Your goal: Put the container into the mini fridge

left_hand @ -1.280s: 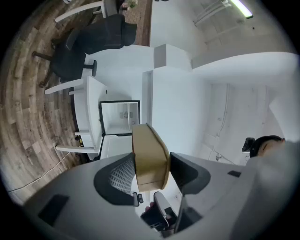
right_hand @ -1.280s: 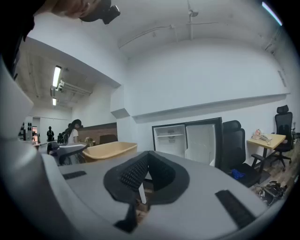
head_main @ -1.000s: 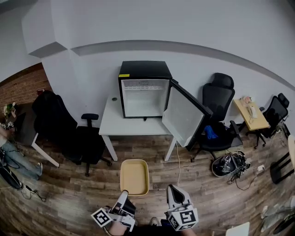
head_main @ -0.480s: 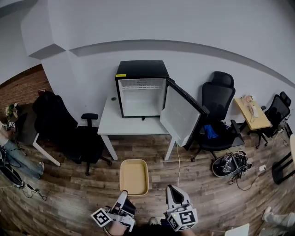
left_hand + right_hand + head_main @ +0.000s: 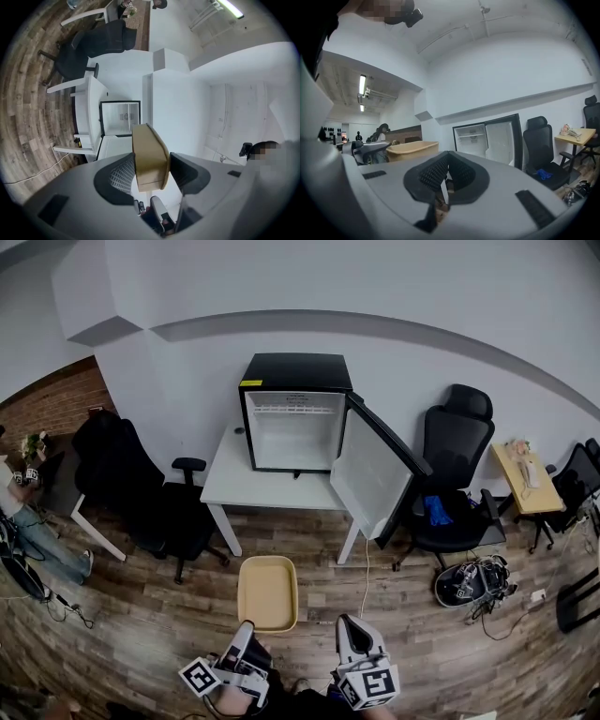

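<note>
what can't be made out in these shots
Head view: small dark item beside the mini fridge on the table, too small to name.
Head view: where the left gripper grips the container, covered by the gripper's own body.
Left gripper view: part of the fridge's open door, behind the container.

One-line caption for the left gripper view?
Left gripper holds the tan container by its rim, facing the open mini fridge on a white table.
</note>
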### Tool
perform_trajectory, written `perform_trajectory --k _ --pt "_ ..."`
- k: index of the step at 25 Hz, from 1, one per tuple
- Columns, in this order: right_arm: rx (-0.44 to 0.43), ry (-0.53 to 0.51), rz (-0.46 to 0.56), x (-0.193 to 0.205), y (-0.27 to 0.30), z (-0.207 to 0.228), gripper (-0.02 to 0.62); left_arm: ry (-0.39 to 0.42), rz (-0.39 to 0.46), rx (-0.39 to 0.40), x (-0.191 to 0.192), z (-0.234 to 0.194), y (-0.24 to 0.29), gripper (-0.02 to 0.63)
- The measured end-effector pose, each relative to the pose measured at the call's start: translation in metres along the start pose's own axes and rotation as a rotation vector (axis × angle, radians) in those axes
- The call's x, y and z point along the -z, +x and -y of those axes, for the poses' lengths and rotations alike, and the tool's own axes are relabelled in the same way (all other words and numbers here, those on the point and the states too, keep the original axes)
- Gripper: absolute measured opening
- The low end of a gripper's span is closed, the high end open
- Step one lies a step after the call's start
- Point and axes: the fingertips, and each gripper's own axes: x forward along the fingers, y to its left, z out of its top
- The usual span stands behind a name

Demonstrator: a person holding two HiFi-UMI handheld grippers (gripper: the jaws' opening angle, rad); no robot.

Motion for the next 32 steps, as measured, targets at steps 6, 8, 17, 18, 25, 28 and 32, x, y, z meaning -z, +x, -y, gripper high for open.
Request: perform_trajectory --k 6,8,17,18,25,28,32 --pt "0.008 0.005 -0.016 0.004 0.034 0.025 0.015 -0.013 0.003 0.002 -0.010 -0.020 0.039 0.235" --pt "0.011 0.001 -0.019 0.005 0.049 0.033 0.015 -0.018 -0.006 0.006 -0.016 -0.027 0.057 0.235" --pt "0.049 -0.013 -0.013 -0.008 0.163 0.062 0.015 -0.035 -0.046 0.016 -0.086 -0.067 0.159 0.235" --pt "0.052 -0.013 -0.012 -0.011 0.179 0.063 0.015 -0.035 -0.046 0.018 -0.098 -0.070 0.170 0.235" --pt "0.066 -0.019 0.009 -0.036 0.291 0.063 0.015 -0.052 -0.063 0.020 -0.181 -0.087 0.246 0.235" --pt "0.076 -0.023 0.020 -0.043 0.335 0.065 0.015 -0.059 -0.080 0.023 -0.211 -0.096 0.275 0.235" --pt "0.097 -0.027 0.019 -0.046 0.378 0.066 0.015 -0.069 -0.106 0.028 -0.240 -0.107 0.308 0.235"
